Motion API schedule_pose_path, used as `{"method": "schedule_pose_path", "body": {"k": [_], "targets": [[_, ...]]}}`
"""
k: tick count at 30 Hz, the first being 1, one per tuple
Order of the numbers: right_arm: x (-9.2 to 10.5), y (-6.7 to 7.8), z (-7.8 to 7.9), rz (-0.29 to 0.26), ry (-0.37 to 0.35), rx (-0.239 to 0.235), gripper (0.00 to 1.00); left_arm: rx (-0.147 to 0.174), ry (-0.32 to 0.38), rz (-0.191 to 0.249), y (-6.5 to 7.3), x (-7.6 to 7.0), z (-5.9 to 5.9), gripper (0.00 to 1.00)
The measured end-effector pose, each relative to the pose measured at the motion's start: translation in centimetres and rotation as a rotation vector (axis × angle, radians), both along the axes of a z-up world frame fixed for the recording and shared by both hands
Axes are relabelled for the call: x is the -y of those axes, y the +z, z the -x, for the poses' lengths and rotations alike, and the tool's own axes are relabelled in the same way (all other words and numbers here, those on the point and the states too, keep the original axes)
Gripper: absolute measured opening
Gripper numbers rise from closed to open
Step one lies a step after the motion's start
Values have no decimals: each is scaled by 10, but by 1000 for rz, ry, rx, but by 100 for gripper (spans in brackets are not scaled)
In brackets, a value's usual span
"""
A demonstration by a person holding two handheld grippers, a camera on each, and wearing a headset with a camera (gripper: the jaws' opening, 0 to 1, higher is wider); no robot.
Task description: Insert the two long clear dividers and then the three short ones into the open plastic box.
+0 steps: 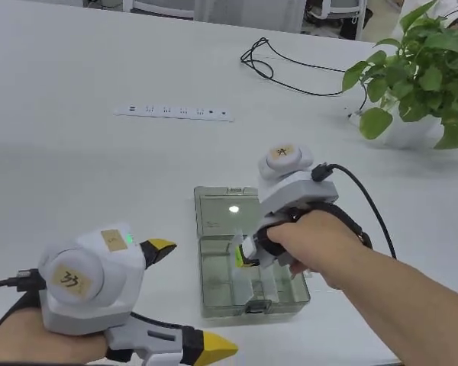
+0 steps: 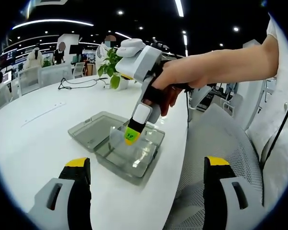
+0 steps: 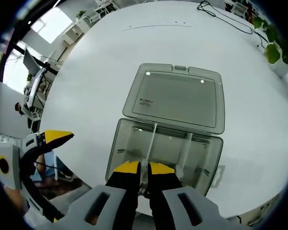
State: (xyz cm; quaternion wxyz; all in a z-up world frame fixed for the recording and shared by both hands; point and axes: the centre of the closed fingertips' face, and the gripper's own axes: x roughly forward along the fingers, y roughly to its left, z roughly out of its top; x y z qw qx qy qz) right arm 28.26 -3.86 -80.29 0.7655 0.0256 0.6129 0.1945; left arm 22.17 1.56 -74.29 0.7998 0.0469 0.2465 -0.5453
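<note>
The clear grey plastic box (image 1: 214, 293) lies open on the white table, its lid (image 1: 223, 212) folded flat on the far side. My right gripper (image 1: 244, 256) points down into the box base (image 3: 120, 143). Its jaws (image 3: 144, 167) are shut on the near end of a clear divider (image 3: 151, 139) that stands upright in the base. A second long divider (image 3: 186, 148) stands parallel to it on the right. In the left gripper view the right gripper (image 2: 131, 137) pinches a clear plate (image 2: 116, 139) over the box (image 2: 86, 129). My left gripper (image 1: 187, 297) hovers open, left of the box, holding nothing.
A white power strip (image 1: 174, 112) lies far back on the table. A black cable (image 1: 290, 69) loops toward a potted plant (image 1: 424, 69) at the back right. The table's near edge runs just below the box. A mesh chair seat (image 2: 216, 139) stands beyond that edge.
</note>
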Motion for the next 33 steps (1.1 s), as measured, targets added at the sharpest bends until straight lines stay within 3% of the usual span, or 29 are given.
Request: {"method": "schedule_pose_path", "body": {"k": [21, 33], "targets": [[-8, -23, 0, -46, 13, 21, 10, -5, 16, -11, -3, -5, -2, 100], [-4, -15, -1, -156, -4, 61, 14, -1, 26, -28, -3, -9, -4, 100]]}}
